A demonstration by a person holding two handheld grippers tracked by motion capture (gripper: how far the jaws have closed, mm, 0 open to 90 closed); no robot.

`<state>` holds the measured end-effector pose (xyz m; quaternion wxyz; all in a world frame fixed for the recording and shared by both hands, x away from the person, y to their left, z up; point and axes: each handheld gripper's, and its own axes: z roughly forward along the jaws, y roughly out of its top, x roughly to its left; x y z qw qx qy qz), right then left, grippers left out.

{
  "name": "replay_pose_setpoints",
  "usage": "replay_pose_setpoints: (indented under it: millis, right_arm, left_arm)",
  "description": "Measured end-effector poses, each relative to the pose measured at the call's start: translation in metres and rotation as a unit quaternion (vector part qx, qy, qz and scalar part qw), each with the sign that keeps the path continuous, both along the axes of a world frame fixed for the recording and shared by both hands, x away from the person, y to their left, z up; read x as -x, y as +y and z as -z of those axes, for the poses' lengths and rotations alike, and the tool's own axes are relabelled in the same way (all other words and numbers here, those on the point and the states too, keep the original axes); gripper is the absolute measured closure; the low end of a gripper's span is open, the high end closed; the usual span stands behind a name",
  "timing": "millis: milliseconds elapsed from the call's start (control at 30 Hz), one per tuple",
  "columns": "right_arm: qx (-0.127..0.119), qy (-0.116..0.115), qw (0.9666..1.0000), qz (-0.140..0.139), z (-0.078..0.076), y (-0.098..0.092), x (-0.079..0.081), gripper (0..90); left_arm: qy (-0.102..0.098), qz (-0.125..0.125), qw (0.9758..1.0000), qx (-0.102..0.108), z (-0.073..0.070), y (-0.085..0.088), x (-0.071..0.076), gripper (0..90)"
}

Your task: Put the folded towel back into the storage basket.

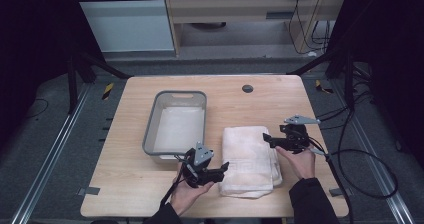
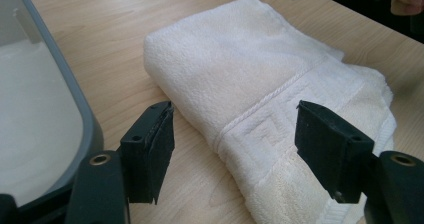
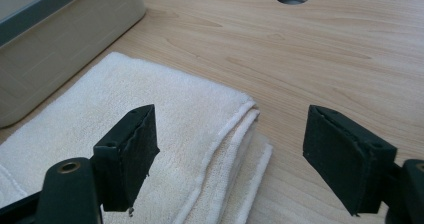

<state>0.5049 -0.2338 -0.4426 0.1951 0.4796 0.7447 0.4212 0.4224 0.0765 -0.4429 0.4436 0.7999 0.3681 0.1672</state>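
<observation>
Both grippers, left (image 1: pixel 222 168) and right (image 1: pixel 266 138), jaws spread wide either side of folded towel (image 1: pixel 248 159): best pinching every layer together before lifting.

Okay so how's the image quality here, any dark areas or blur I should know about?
High view: dim and dark around the table, soft detail. Left gripper view: bright, towel sharp, the left hand-held gripper slightly soft. Right gripper view: evenly lit, no glare on the wood.
</observation>
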Motion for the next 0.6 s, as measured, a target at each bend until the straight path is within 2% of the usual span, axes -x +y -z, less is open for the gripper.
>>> replay_pose_setpoints:
  millis: [100,200,367,600]
  right_arm:
    - [-0.012,-0.004,0.9999,0.002,0.001,-0.001,0.0,22.1]
    - [-0.013,0.0,0.9999,0.004,0.004,-0.002,0.0,22.0]
    - [-0.011,0.005,0.9999,0.005,0.008,-0.001,-0.001,22.0]
    - [0.0,0.016,0.9998,0.008,0.018,0.001,-0.003,21.9]
  left_arm:
    - [0.004,0.002,1.0,-0.005,0.004,-0.004,-0.001,31.2]
    - [0.01,0.004,0.9999,-0.013,0.009,-0.008,-0.002,30.9]
    - [0.023,0.007,0.9996,-0.017,0.015,-0.013,-0.005,30.0]
    - [0.031,0.003,0.9986,-0.042,0.027,-0.022,-0.008,28.9]
